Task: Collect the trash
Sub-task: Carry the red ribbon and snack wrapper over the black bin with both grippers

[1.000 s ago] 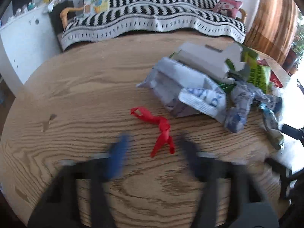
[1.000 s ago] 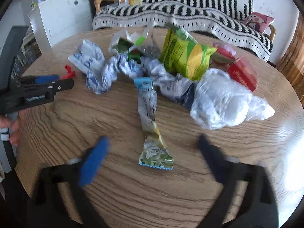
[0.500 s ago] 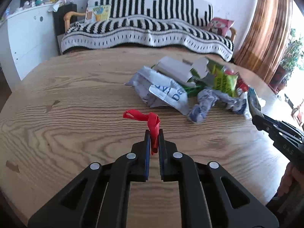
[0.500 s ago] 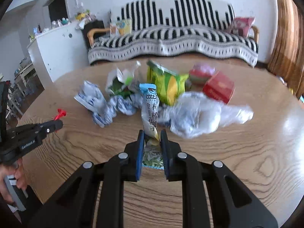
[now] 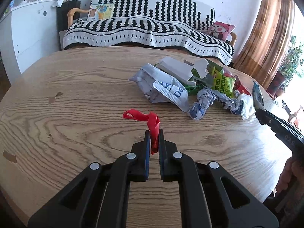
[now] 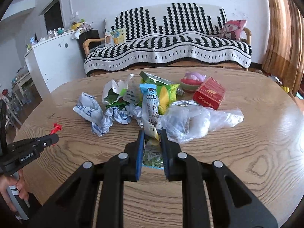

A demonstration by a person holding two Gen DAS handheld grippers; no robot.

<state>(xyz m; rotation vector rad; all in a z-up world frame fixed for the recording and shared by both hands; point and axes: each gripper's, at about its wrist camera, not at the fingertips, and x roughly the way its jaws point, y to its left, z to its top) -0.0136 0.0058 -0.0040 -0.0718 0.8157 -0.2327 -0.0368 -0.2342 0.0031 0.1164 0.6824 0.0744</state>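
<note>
With the left gripper [image 5: 153,133] clamped on the thin red plastic strip [image 5: 152,122] and the right gripper [image 6: 152,134] pinching the long printed snack wrapper [image 6: 151,112] at 12 o'clock, either slippery film may slide free over the round wooden table [image 5: 76,102].

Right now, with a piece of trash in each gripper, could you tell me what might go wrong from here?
1. The left gripper pinches only the lower end of the thin red plastic strip; it may slip out.
2. The long blue-topped snack wrapper in the right gripper stands up against the crumpled clear plastic bag and could drag it along.
3. The red cardboard box behind could get nudged.
</note>
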